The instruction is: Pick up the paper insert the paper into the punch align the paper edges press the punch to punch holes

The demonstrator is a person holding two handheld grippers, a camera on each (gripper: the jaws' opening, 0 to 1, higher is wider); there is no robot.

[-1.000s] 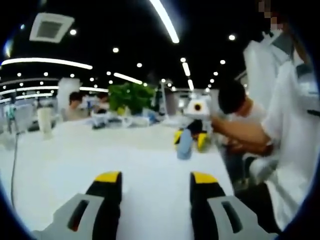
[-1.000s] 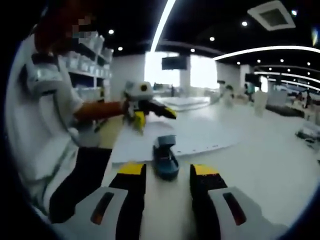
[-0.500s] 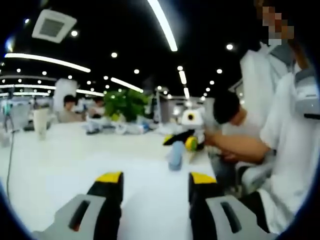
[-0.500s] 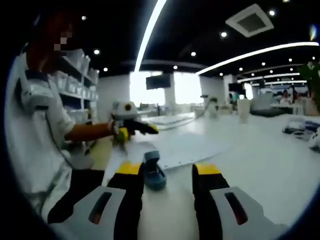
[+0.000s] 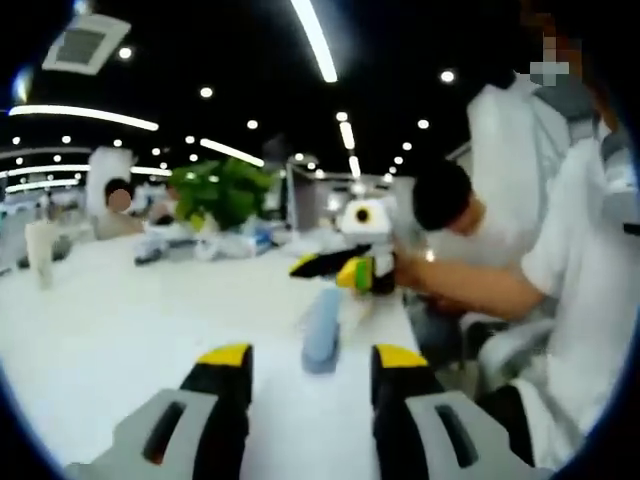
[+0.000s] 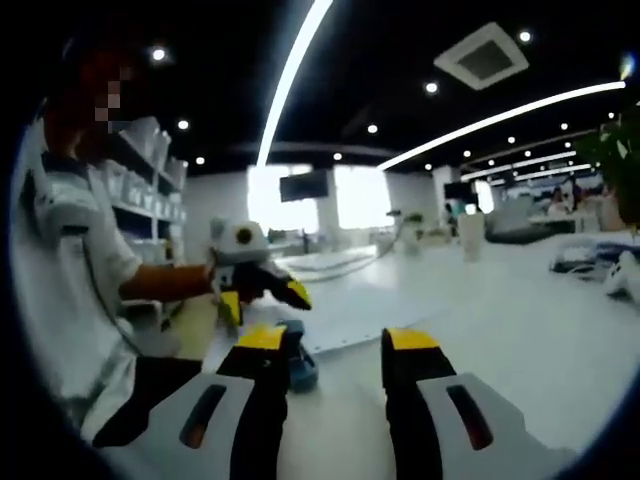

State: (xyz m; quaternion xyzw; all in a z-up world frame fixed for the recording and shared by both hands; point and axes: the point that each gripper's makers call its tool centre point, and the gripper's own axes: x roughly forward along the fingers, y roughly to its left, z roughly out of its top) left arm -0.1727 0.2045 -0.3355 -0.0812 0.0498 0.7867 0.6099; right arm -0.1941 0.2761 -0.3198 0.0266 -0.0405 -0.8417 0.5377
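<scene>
Stretching far under ceiling lights [image 5: 320,45], the white table [image 5: 120,330] bears the blue punch [image 5: 322,330] on paper [image 6: 400,305]; plant [image 5: 215,190] beyond. Both the left gripper [image 5: 308,365] and right gripper [image 6: 335,345] stand spread, empty.

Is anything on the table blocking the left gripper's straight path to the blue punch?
Nothing visible does. In the left gripper view the punch lies just beyond the open left gripper, with bare white table between. The right gripper hovers past the punch, not in the path.
</scene>
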